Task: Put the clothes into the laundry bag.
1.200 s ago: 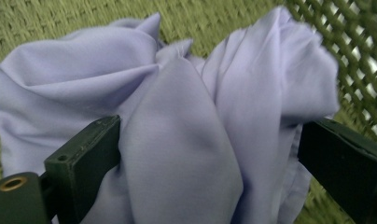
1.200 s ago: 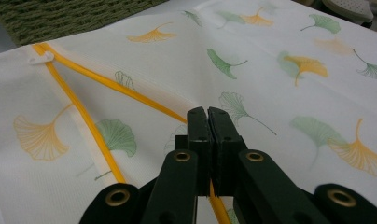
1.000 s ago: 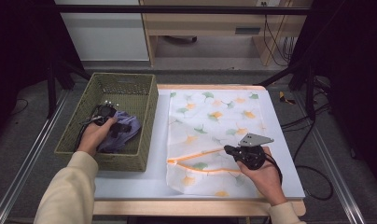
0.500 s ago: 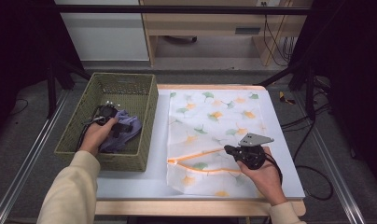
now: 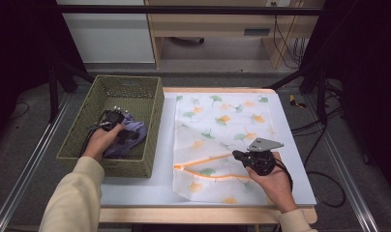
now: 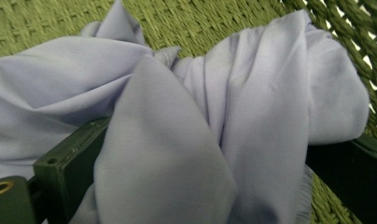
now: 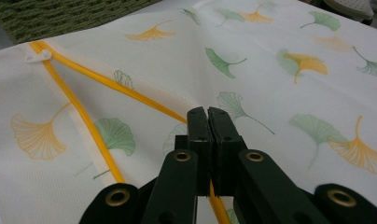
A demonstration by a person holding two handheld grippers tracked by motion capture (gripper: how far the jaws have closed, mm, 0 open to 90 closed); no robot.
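Observation:
A white mesh bag printed with ginkgo leaves lies flat on the table, its orange zipper unzipped into a narrow V. My right gripper rests on the bag at the wide end of that V. In the right gripper view its jaws are shut on the upper orange zipper edge. A lavender cloth lies crumpled in the green wicker basket. My left gripper is down in the basket, open, and a bunch of the cloth lies between its wide-apart jaws.
The basket stands at the table's left edge, next to the bag. The white zip pull sits at the closed end of the zipper, towards the basket. A strip of bare white tabletop runs along the front. Cables lie on the floor at right.

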